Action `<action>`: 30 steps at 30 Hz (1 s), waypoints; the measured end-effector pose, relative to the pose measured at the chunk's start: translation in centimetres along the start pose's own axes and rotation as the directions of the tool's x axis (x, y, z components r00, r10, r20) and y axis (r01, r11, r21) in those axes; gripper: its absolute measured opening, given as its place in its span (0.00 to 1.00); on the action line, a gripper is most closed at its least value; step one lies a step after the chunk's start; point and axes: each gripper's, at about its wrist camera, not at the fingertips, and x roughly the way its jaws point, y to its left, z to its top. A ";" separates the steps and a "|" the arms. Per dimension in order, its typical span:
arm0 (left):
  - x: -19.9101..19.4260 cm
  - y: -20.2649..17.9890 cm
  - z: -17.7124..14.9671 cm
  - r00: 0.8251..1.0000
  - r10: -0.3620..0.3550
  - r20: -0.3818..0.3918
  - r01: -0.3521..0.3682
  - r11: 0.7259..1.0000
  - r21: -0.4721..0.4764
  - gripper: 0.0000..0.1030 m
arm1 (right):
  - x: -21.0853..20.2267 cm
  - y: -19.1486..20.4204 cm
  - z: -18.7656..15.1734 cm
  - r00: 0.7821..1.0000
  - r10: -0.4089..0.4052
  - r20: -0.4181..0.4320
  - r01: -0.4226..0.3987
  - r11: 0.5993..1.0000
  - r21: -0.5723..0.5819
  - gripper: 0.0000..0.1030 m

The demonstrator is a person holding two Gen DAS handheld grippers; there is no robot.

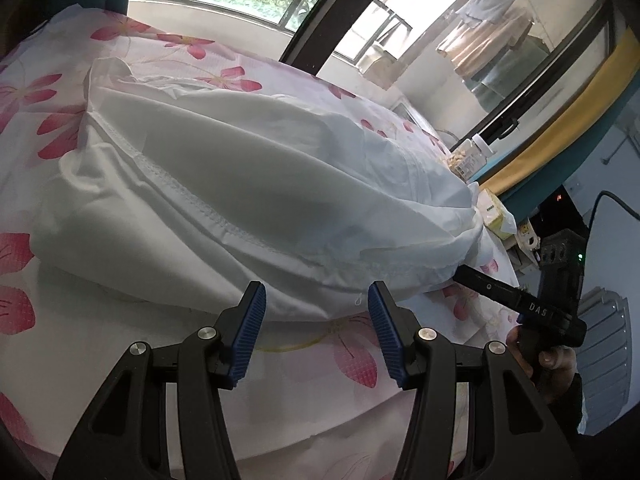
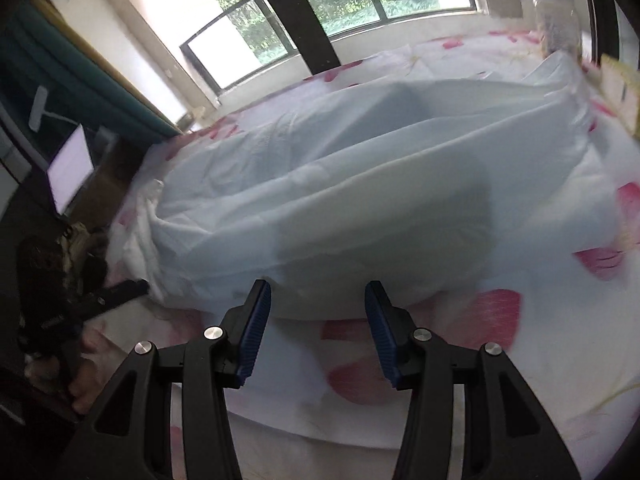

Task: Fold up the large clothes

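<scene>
White garment lying bunched and loosely folded in middle of flowered sheet; stitched seam running diagonally across top layer, near hem curving along front edge, just beyond both tools. Same garment in right wrist view, blurred, long fold ridges running left to right, thick rumpled edge at left end

Left tool w/ blue pads well apart, nothing between them, tips hovering just above near hem of garment; contact w/ cloth not clear. Right tool also spread, pads apart, nothing clamped, tips at front edge of garment over pink petal print

Right tool seen from left view as black bar at right end of garment, tip at or under cloth edge, hand gripping handle below. Left tool seen from right view at left end of garment, tip touching rumpled edge, hand below, blurred

Sheet w/ pink flowers covering whole surface; bed or tabletop, can't tell which. Clear jar w/ white lid and yellowish box just past far right edge of garment. Big windows behind w/ greenery outside, clothes hanging at upper right. Lit screen at far left of right view
</scene>
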 end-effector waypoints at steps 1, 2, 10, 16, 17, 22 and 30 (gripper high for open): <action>-0.1 0.0 0.0 1.000 0.000 0.001 0.000 1.000 0.001 0.55 | 0.3 -0.1 0.1 0.999 0.033 -0.005 -0.032 0.999 0.017 0.52; -0.1 0.0 0.0 1.000 -0.001 0.002 0.001 1.000 0.004 0.55 | 0.5 -0.1 0.2 0.999 0.045 -0.006 -0.045 0.999 0.027 0.53; -0.4 -0.4 0.2 1.000 -0.002 0.009 0.002 0.999 0.034 0.55 | -1.1 1.0 1.5 0.992 0.098 0.082 -0.099 0.995 0.008 0.40; 0.5 -2.3 0.7 1.000 -0.006 0.011 0.005 0.995 0.101 0.55 | -2.6 2.7 3.5 0.992 0.034 0.122 -0.027 0.998 -0.056 0.10; 0.8 -2.9 0.8 1.000 -0.005 0.012 0.003 0.992 0.126 0.55 | -2.9 2.8 3.9 0.991 0.024 0.130 -0.016 0.998 -0.065 0.10; 2.0 -4.7 1.3 1.000 0.007 0.019 -0.011 0.978 0.207 0.56 | -3.9 3.9 6.6 0.983 0.019 0.184 0.000 0.995 -0.104 0.04; 3.0 -5.9 3.7 0.978 0.146 0.150 -0.185 0.939 0.291 0.56 | -4.0 4.5 9.7 0.977 0.023 0.211 0.000 0.994 -0.109 0.02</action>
